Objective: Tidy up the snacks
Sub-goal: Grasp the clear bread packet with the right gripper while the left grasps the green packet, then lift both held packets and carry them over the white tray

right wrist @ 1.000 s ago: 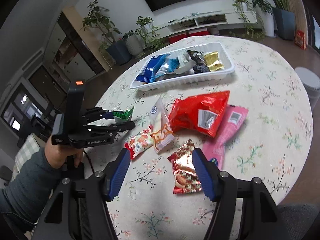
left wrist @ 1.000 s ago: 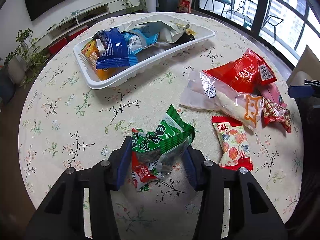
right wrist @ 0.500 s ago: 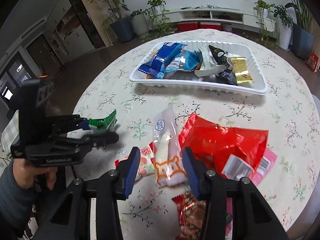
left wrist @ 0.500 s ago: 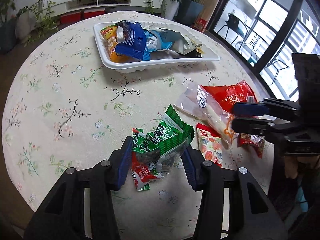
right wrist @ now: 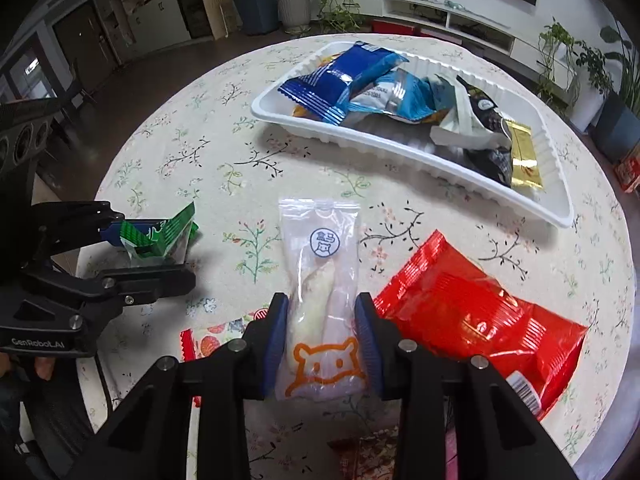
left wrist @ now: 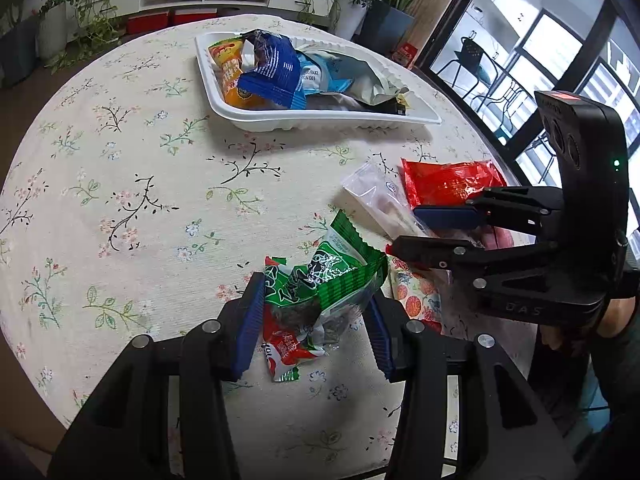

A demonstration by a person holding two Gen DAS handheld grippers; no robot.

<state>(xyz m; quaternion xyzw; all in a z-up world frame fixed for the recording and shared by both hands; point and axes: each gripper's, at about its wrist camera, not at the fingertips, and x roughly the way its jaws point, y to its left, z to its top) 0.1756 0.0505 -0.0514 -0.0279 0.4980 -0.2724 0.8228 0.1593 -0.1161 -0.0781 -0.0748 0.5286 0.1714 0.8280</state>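
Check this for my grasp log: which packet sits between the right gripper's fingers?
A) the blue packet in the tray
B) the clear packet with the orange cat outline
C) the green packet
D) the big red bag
B: in the right wrist view the right gripper has its blue pads against both sides of the clear packet, beside the red bag.

A green packet (left wrist: 324,280) with a red lower end is pinched between the left tool's (left wrist: 312,320) pads, crumpled. A clear packet (right wrist: 322,300) with an orange cat outline and a pale bar inside sits between the right tool's (right wrist: 322,340) pads. Beside it on the table (left wrist: 120,200) lies a red bag (right wrist: 472,312); a red fruit-print packet (left wrist: 416,296) lies partly under the clear one. The white tray (right wrist: 400,148) holds blue, silver, black and gold packets.
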